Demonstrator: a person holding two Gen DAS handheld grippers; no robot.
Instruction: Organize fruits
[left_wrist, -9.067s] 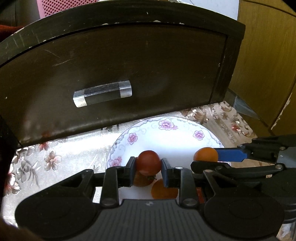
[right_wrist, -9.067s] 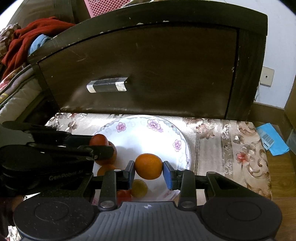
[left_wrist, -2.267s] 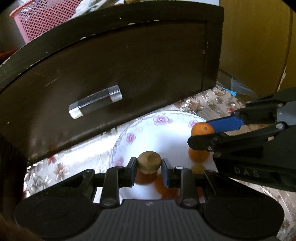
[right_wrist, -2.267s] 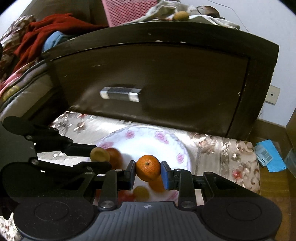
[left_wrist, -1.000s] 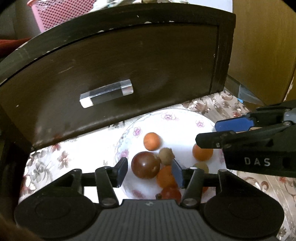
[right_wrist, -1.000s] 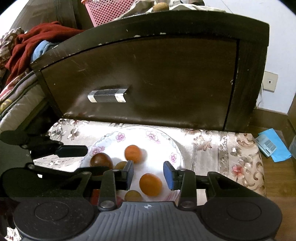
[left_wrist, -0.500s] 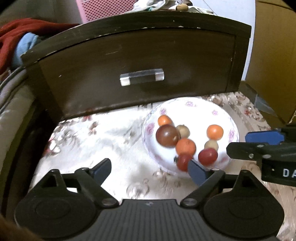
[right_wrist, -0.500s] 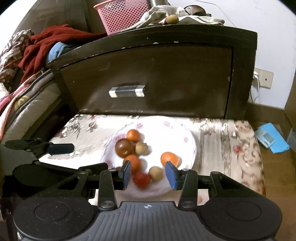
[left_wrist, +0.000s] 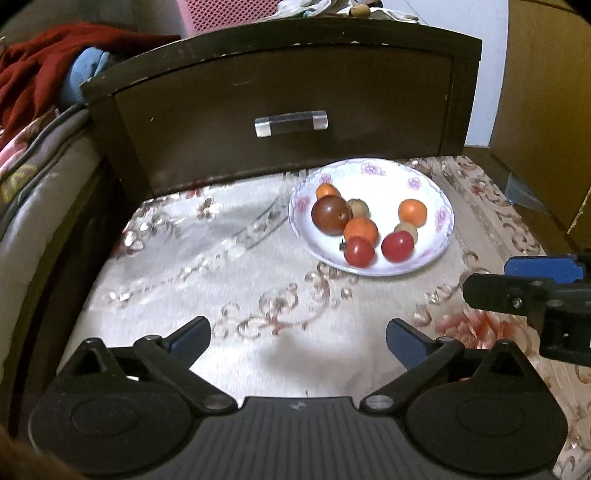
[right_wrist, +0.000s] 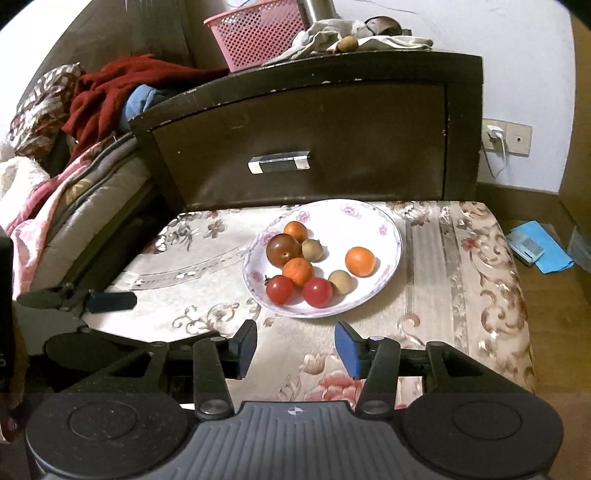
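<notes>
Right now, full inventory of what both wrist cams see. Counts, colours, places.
plate: 1, white with pink flowers, on the cloth in front of the drawer
oranges: 3, orange, on the plate
red tomatoes: 2, red, near edge of the plate
dark tomato: 1, brown-red, left side of the plate
small brown fruits: 2, tan, on the plate
floral cloth: 1, beige, covers the table
drawer: 1, dark brown with a clear handle, behind the plate
pink basket: 1, on the cabinet top
red cloth: 1, on the bedding at left
blue packet: 1, on the floor at right
left gripper: jaws open, empty
right gripper: jaws open, empty
</notes>
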